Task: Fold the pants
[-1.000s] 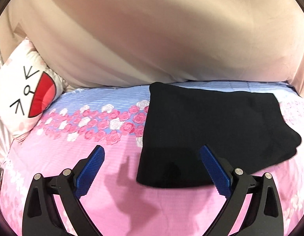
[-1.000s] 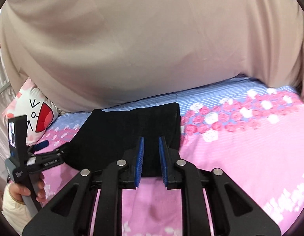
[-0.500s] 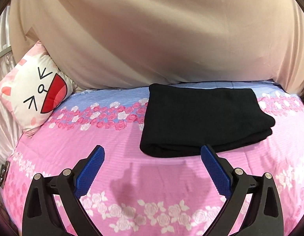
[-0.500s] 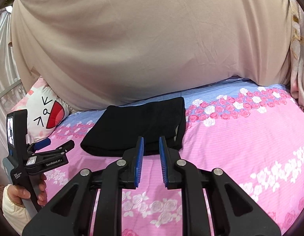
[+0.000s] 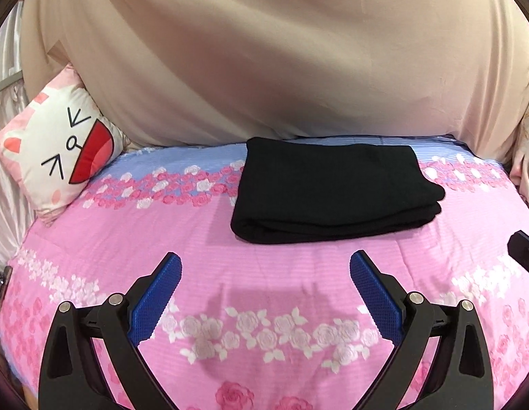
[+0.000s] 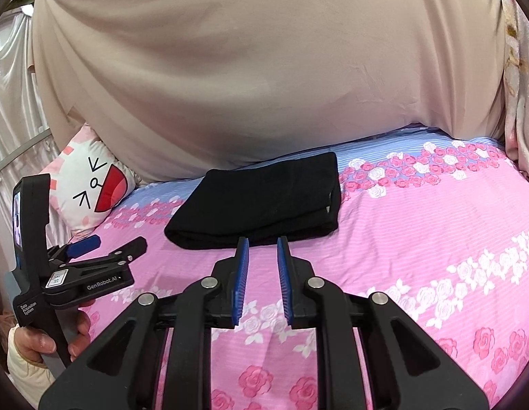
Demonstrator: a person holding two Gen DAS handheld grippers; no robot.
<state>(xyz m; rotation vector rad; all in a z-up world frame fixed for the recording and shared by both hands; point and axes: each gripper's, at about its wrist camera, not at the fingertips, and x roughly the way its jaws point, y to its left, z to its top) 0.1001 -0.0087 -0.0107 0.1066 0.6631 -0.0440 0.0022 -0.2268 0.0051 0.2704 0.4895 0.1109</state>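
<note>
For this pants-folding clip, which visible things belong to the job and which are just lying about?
Job:
- black pants, folded into a stack on the bed
- left hand-held gripper, jaws wide, empty
- right hand-held gripper, jaws narrow, nothing between them

Lying about:
- cartoon-face pillow
- floral bedspread
- beige drape

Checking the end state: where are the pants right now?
The folded black pants lie on the pink floral bedspread near the beige curtain, right of the cat-face pillow, beyond both grippers and untouched; the right wrist view agrees.
</note>
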